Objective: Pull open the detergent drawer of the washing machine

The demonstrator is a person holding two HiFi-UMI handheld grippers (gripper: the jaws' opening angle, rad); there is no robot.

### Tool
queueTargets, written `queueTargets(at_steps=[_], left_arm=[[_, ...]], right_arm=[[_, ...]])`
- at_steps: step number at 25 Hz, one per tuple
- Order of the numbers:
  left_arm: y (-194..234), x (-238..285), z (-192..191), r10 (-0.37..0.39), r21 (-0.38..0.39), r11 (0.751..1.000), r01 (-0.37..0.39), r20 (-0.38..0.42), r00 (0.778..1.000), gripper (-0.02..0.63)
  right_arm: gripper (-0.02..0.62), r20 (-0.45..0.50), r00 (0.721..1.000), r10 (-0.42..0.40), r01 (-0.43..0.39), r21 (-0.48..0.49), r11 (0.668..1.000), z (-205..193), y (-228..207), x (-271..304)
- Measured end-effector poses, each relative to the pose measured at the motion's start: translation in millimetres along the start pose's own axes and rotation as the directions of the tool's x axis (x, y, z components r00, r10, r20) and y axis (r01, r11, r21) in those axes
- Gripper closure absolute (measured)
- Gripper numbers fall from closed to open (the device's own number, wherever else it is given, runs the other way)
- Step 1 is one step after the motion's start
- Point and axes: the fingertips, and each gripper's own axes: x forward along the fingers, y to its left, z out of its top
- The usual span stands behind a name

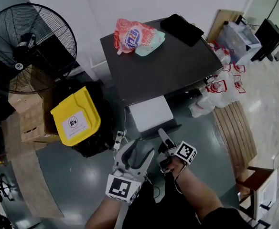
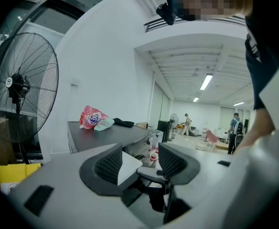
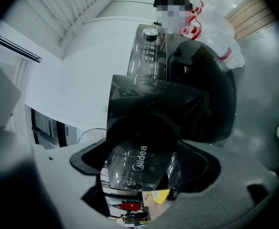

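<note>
From above, the dark washing machine (image 1: 163, 66) shows its flat top. Its white detergent drawer (image 1: 150, 112) stands pulled out toward me, with a dark front panel at its near end. My right gripper (image 1: 162, 136) reaches up to that panel. In the right gripper view the glossy dark drawer front (image 3: 139, 142) with a white logo fills the gap between the jaws of the right gripper (image 3: 144, 163), which grips it. The round door (image 3: 206, 94) and control panel (image 3: 149, 51) lie behind. My left gripper (image 1: 135, 151) hangs open just left of the drawer, holding nothing (image 2: 139, 163).
A red detergent bag (image 1: 132, 36) and a black cloth (image 1: 181, 28) lie on the machine's top. A yellow-lidded bin (image 1: 76, 117), cardboard boxes (image 1: 32, 118) and a standing fan (image 1: 32, 46) are to the left. White bags (image 1: 220, 85) and a wooden bench (image 1: 235, 132) sit to the right.
</note>
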Motion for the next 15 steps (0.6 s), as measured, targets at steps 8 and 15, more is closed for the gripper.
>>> queueTargets(at_steps=[8, 15], left_arm=[[-4.3, -8.1, -4.3, -0.001, 0.001, 1.0, 0.001, -0.005, 1.0, 0.391], [-5.5, -4.6, -5.2, -0.013, -0.012, 1.0, 0.013, 0.0, 1.0, 0.391]], right_arm=[[0.159, -0.032, 0.999, 0.003, -0.003, -0.01, 1.0, -4.5, -2.0, -4.8], [0.166, -0.015, 1.0, 0.021, -0.021, -0.029, 0.999, -5.1, -0.8, -4.8]])
